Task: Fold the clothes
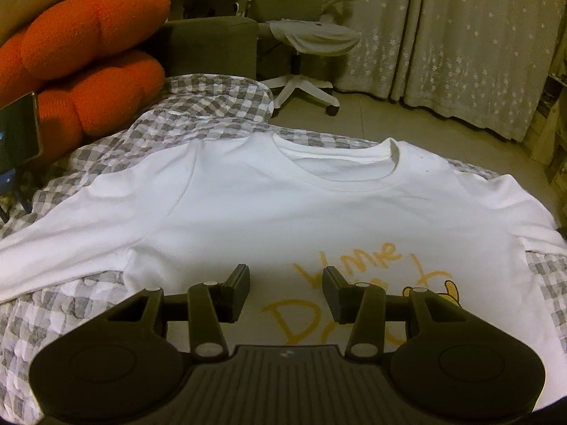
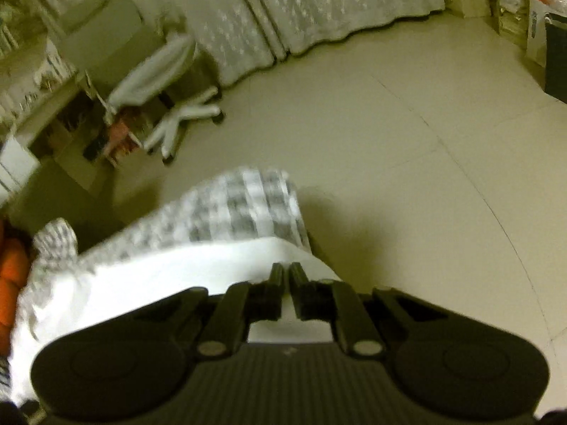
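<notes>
A white long-sleeved shirt point(image 1: 283, 205) with yellow lettering lies face up on the checked bedding point(image 1: 198, 117), collar away from me, sleeves spread left and right. My left gripper point(image 1: 285, 292) hovers open just above the shirt's chest, over the lettering, with nothing between its fingers. In the blurred right wrist view, the white shirt point(image 2: 159, 283) lies under my right gripper point(image 2: 286, 283) at the bed's edge. Its fingers are nearly together, and white cloth shows in the thin gap between them, so they seem shut on the shirt's edge.
Orange cushions point(image 1: 85, 67) are stacked at the bed's left, with a phone on a stand point(image 1: 17, 131) in front of them. A white swivel chair point(image 1: 308, 46) stands on the tiled floor point(image 2: 389, 141) past the bed, before starred curtains point(image 1: 460, 35). A desk point(image 2: 42, 106) stands left.
</notes>
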`<state>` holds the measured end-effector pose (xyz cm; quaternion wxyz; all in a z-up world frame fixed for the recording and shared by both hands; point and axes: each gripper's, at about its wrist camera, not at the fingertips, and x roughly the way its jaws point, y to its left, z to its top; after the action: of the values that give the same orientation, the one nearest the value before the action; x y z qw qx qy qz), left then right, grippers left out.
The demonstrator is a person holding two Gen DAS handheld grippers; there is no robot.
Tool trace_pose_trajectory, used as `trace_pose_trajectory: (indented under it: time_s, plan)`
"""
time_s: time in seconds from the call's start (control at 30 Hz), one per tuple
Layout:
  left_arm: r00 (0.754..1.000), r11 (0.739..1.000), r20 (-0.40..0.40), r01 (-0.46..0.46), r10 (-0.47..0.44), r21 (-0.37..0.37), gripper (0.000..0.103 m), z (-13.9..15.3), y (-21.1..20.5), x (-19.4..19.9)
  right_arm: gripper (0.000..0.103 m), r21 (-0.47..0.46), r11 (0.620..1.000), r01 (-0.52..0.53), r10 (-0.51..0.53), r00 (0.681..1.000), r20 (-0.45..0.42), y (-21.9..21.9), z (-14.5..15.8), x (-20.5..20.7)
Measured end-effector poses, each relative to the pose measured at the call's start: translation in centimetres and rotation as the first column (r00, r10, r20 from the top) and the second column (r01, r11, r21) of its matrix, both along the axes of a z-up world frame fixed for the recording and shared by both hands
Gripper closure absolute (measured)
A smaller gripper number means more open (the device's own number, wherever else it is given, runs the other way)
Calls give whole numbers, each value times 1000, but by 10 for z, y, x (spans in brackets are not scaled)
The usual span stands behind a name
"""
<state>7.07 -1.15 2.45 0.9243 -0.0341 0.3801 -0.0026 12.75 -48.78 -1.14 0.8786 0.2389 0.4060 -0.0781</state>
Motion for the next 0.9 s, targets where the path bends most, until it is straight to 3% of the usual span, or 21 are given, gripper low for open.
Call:
trace_pose_trajectory:
  time_s: [0.2,0.33,0.53,0.73,0.83,0.9]
  plan:
    - [1000,1000,8,-26,26,-6,58,4,13,-1,90,-87,996,-6,5,1000,-2,19,17,-2]
    - [998,998,4,-67,67,-14,58,6,30,-2,78,-112,992,-63,72,995,75,45,51,-12]
    - [996,996,-2,-89,89,-14,58,1,53,-5,78,-124,966,-228,241,966,99,120,81,-39]
    - [999,999,16,-50,50,-22,58,10,61,-19,78,-124,923,-365,376,923,85,193,76,-62]
    - [997,999,70,-35,36,-15,58,18,63,-26,78,-222,877,-426,450,891,69,231,68,-63]
    - [994,1000,107,-18,18,2,58,24,64,-27,78,-234,862,-449,479,874,87,242,65,-63]
